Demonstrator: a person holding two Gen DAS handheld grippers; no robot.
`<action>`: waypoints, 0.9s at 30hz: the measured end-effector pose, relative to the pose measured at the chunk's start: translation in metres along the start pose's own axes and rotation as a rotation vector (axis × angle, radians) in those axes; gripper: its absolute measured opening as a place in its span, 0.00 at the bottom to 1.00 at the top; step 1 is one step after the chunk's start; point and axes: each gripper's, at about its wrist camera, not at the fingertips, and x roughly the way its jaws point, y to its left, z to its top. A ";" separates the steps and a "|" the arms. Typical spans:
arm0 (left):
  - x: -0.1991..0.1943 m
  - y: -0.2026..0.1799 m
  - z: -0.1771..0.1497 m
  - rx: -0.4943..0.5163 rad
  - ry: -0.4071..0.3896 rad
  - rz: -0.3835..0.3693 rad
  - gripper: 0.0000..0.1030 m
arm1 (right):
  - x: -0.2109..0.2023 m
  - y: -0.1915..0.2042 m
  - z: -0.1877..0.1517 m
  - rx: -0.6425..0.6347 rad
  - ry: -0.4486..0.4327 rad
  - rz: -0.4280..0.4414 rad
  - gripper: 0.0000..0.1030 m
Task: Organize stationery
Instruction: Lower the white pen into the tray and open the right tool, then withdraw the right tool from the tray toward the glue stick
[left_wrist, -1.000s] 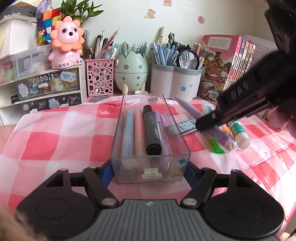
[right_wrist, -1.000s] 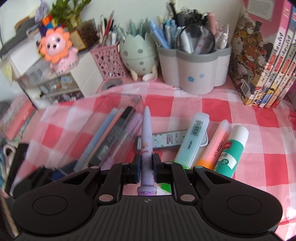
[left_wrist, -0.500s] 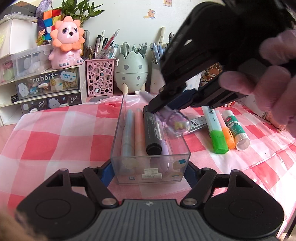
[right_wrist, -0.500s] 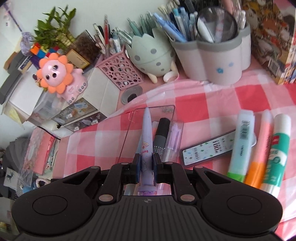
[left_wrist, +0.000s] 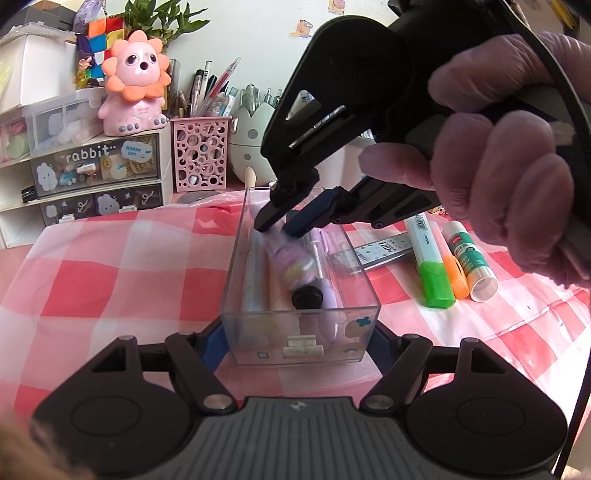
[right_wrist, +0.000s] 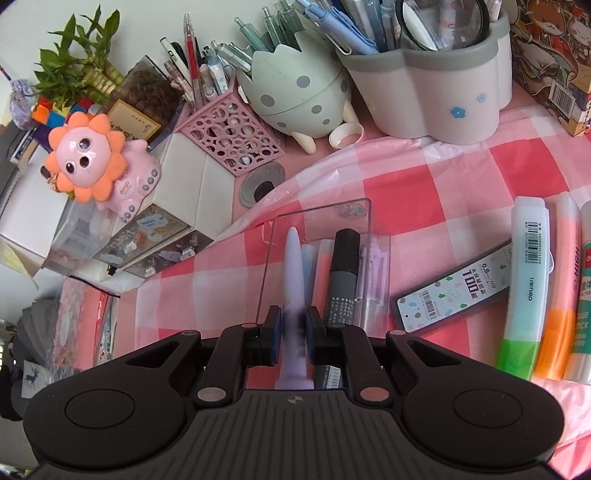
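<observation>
The left claw (left_wrist: 299, 334) was clamped on the near end of the clear box (left_wrist: 301, 347), its blue pads pressed against the two side walls and the box resting on the pink checked cloth (left_wrist: 110, 266) that covered the surface. Inside the box lay a pale blue pen (left_wrist: 253, 273), a peach pen, a black marker (left_wrist: 306, 295) and a lilac pen (left_wrist: 327, 280), all lengthwise.

The right claw (right_wrist: 293, 325), held in a gloved hand (left_wrist: 509, 147), reached down into the far half of the box. Its jaws were opening, with the purple pen (right_wrist: 293, 266) between them; the pen was blurred, and in the right wrist view a thin gap showed between the pads and the barrel, so the grip looked released. The pen's tip pointed toward the far wall of the box, its decorated cap end lying over the other pens.

On the cloth just right of the box lay a lead refill case (right_wrist: 454, 291), then a green highlighter (right_wrist: 524, 280), an orange highlighter (right_wrist: 559, 295) and a glue stick (right_wrist: 585, 295), side by side. Behind stood a pink pen holder (left_wrist: 197, 151), an egg-shaped holder (right_wrist: 299, 92) and a grey cup (right_wrist: 436, 88) full of pens.
</observation>
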 end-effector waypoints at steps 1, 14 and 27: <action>0.000 0.000 0.000 0.000 0.000 0.000 0.48 | 0.000 0.001 0.000 0.000 0.000 0.006 0.17; 0.001 -0.001 0.000 0.003 0.001 0.004 0.48 | -0.013 0.003 -0.004 -0.065 -0.020 0.014 0.38; 0.000 -0.001 0.000 0.007 0.002 0.006 0.48 | -0.045 0.003 -0.010 -0.148 -0.085 0.009 0.65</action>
